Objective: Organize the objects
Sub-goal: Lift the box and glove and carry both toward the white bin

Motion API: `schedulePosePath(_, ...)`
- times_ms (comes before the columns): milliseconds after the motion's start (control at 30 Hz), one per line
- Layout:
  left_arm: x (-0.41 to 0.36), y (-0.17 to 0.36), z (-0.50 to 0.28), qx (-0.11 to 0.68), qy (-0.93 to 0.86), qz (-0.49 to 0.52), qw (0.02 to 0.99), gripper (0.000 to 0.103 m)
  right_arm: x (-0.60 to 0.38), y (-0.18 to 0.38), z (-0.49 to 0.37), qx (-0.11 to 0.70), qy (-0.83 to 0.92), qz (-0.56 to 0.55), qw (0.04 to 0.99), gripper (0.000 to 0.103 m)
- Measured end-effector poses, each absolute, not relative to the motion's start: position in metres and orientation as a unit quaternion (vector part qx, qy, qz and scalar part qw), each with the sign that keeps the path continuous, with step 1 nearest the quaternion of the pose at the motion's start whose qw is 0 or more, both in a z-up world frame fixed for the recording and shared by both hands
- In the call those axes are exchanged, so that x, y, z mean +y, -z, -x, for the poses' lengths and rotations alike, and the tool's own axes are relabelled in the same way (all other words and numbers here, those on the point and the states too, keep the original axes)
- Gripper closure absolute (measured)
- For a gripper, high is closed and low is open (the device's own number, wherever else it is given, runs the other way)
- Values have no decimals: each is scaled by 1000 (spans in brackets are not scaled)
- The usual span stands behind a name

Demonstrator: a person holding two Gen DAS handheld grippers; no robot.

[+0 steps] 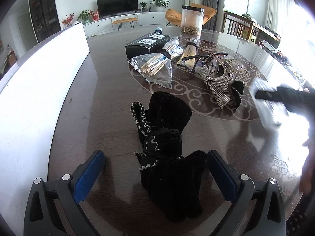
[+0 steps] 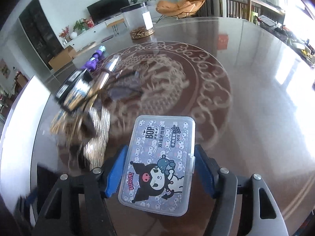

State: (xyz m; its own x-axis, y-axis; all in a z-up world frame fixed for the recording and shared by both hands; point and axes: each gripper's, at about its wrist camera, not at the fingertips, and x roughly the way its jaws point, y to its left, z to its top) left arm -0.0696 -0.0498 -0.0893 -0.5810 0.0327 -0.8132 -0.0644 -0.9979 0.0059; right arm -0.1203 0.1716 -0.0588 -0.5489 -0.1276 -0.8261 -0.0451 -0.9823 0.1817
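Right tongs clamp the floss-pick box, left tongs gape over the black pouch; worktop clutter mostly unsorted.

A home living room is shown. Beyond the dark round table, a television is mounted above a long white cabinet; potted plants are set beside the television, an orange lounge chair right of it.
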Motion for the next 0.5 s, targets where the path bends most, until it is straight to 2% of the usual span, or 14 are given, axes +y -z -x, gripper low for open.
schedulePosePath(233,-50,90,70,17,-889,457,27,0,164,57,66,-73,885,-459,21,34)
schedulePosePath(333,-50,90,70,17,-889,457,27,0,163,57,66,-72,885,-459,27,22)
schedulePosePath(400,-50,90,70,17,-889,457,27,0,161,58,64,-58,884,-464,21,10)
schedulePosePath(500,-50,90,70,17,-889,457,27,0,155,61,66,-51,882,-468,28,1)
